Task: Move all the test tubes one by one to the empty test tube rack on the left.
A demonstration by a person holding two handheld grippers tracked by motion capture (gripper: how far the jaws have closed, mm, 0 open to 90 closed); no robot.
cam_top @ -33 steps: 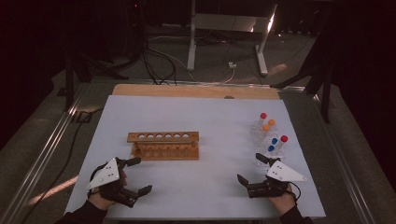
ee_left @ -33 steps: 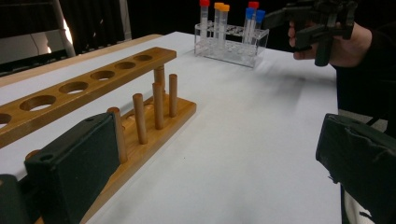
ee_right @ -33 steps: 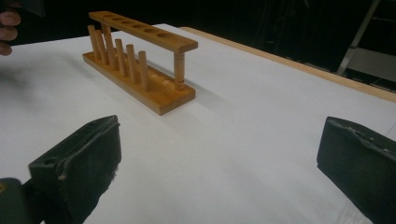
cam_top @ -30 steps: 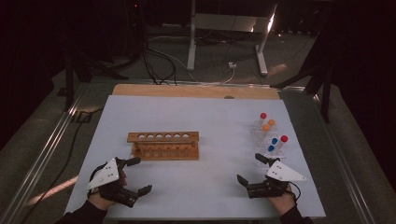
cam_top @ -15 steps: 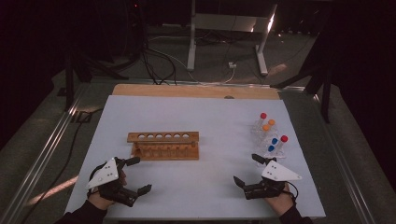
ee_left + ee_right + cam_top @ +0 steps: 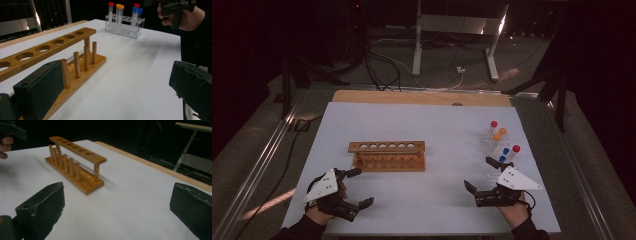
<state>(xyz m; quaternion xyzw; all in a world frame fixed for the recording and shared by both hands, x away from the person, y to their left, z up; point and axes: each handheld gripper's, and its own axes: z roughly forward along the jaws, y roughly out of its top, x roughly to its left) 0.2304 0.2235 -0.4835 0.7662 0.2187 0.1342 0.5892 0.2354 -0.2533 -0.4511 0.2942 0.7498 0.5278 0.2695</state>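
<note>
With both the left gripper [image 6: 355, 187] and right gripper [image 6: 479, 176] spread wide and empty near the table's [image 6: 437, 125] front edge, we should bring the right squarely onto 1 capped tube [image 6: 514, 152] in the clear holder [image 6: 497, 145] by the right edge, the wooden rack [image 6: 387, 155] mid-table well clear.

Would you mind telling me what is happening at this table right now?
A person sits at a white table with a gripper in each hand. The left gripper and the right gripper are both open and hold nothing. An empty wooden rack stands mid-table. Capped tubes with red, orange and blue caps stand in a clear holder, just beyond the right gripper.
</note>
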